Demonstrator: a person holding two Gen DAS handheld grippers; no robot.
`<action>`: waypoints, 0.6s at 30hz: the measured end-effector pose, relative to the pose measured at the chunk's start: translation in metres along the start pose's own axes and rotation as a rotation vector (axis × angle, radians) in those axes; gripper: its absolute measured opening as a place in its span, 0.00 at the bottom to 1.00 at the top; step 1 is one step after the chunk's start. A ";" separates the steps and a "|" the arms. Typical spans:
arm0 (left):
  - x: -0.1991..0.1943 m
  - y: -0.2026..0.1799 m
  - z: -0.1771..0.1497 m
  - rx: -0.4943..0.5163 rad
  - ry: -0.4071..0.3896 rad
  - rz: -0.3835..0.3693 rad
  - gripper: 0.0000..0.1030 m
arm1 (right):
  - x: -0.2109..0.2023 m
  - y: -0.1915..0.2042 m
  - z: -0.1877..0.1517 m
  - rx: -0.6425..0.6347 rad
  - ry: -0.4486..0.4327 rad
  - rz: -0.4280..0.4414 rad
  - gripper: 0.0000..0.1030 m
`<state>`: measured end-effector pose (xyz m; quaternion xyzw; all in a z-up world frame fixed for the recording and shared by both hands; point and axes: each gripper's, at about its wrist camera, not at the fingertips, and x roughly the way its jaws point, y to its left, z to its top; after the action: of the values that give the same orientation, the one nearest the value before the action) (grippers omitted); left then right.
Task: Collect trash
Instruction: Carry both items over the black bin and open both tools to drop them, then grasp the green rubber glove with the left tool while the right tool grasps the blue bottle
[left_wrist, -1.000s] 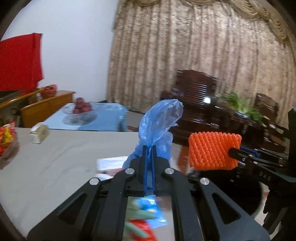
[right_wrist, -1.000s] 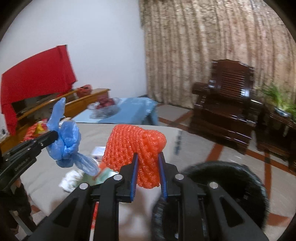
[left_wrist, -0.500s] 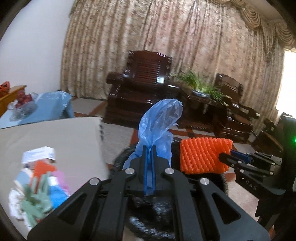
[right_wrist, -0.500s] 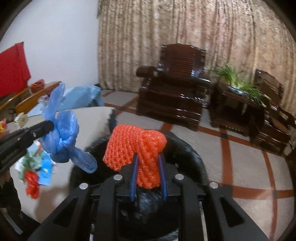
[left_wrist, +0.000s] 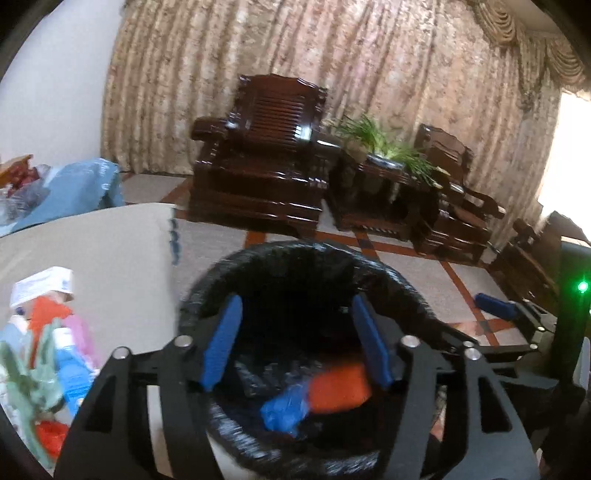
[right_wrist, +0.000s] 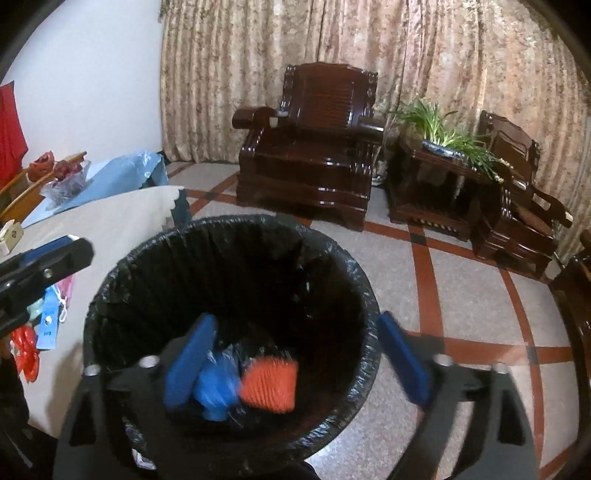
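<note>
Trash (right_wrist: 271, 384) blurred inside bin (right_wrist: 147, 251)

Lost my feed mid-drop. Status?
Left gripper and right gripper opening, empty. Blue bag and orange net in bin. More trash on table. Nothing blocking.

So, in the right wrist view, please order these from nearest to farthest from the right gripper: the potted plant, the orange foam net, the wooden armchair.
From the right gripper, jaws opening and empty:
1. orange foam net, just below, inside the bin.
2. wooden armchair, across the floor, centre.
3. potted plant, further back on the right.
</note>
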<state>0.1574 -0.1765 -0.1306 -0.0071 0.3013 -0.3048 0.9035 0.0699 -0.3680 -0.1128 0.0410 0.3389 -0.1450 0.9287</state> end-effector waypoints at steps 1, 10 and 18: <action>-0.009 0.006 0.000 -0.006 -0.016 0.023 0.74 | -0.003 0.003 0.001 0.001 -0.011 0.007 0.94; -0.108 0.076 -0.005 -0.029 -0.110 0.303 0.86 | -0.024 0.079 0.023 -0.030 -0.091 0.197 0.94; -0.173 0.139 -0.024 -0.068 -0.104 0.527 0.86 | -0.035 0.182 0.021 -0.156 -0.124 0.385 0.92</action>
<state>0.1110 0.0364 -0.0839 0.0255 0.2560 -0.0478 0.9651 0.1113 -0.1891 -0.0781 0.0239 0.2774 0.0595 0.9586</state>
